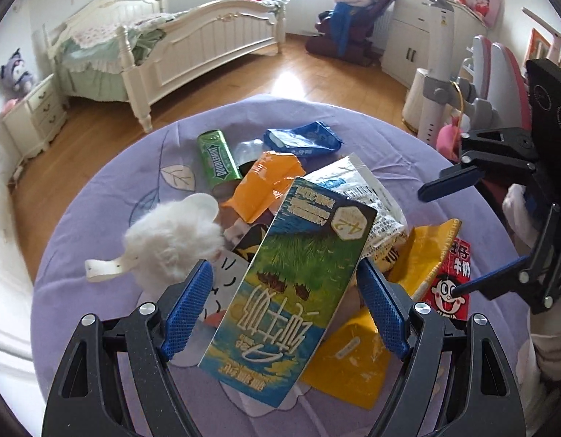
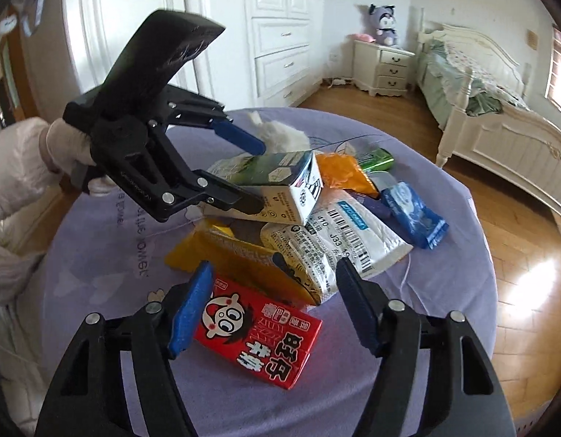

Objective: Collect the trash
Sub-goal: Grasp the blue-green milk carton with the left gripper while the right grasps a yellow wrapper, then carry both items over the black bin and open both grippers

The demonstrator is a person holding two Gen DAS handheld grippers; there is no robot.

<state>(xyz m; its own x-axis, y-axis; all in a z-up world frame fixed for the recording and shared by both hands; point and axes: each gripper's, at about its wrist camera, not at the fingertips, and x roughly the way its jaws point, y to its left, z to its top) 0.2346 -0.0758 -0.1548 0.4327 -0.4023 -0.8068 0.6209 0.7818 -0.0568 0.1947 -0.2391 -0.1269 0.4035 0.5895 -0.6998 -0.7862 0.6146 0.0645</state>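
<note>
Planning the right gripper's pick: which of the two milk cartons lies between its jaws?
The red carton, with the cartoon face, flat on the purple cloth. The green carton is farther back, between the left gripper's jaws.

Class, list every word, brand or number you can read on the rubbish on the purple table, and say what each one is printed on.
"DOUBLEMINT": green gum pack.
"4.2": badge on the green and blue milk carton.
"410" and "J33": label on the white mailer bag.
"旺仔牛奶": red milk carton.
"flower": purple tablecloth, partly hidden.
Fine print on the carton, mailer and blue wrapper: too small to read.
</note>
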